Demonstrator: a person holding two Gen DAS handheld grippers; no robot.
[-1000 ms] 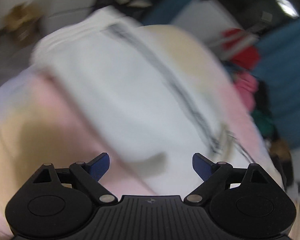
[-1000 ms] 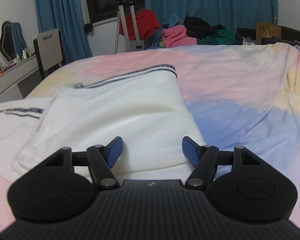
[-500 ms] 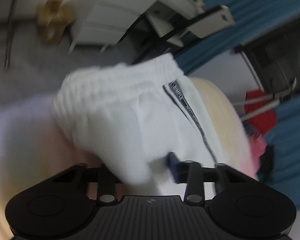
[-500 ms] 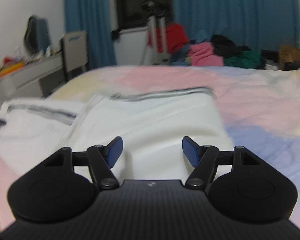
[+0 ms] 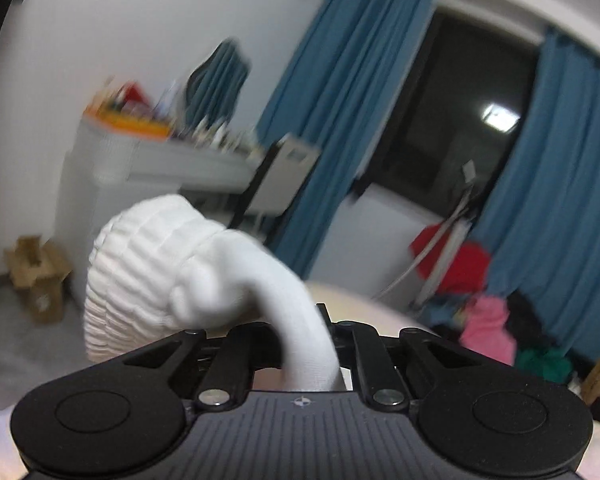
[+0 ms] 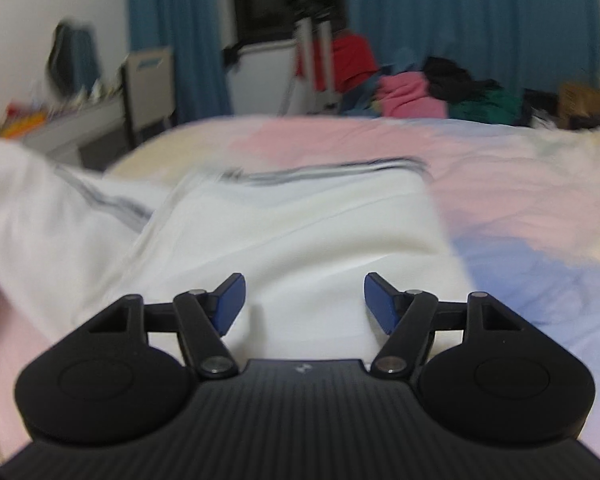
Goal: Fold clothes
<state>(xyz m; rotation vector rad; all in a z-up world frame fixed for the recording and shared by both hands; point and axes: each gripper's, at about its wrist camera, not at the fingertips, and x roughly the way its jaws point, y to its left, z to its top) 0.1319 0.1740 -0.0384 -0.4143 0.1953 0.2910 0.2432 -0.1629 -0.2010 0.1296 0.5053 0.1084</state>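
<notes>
A white garment with a dark striped trim (image 6: 300, 220) lies partly folded on the pastel bed sheet (image 6: 520, 208). My left gripper (image 5: 300, 332) is shut on the garment's ribbed elastic end (image 5: 148, 268) and holds it up in the air, the cloth bunched over the fingers. In the right wrist view the lifted part of the garment (image 6: 32, 208) rises at the left edge. My right gripper (image 6: 304, 300) is open and empty, low over the folded white cloth.
A desk with clutter (image 5: 160, 148) and a chair (image 5: 280, 176) stand at the left beside the bed. Blue curtains (image 5: 560, 200), a tripod (image 6: 312, 40) and a heap of red, pink and green clothes (image 6: 412, 88) lie beyond the bed. A cardboard box (image 5: 36, 276) sits on the floor.
My left gripper has closed on the garment's elastic end and lifted it up off the bed, tilting upward. My right gripper has stayed open over the folded cloth.
</notes>
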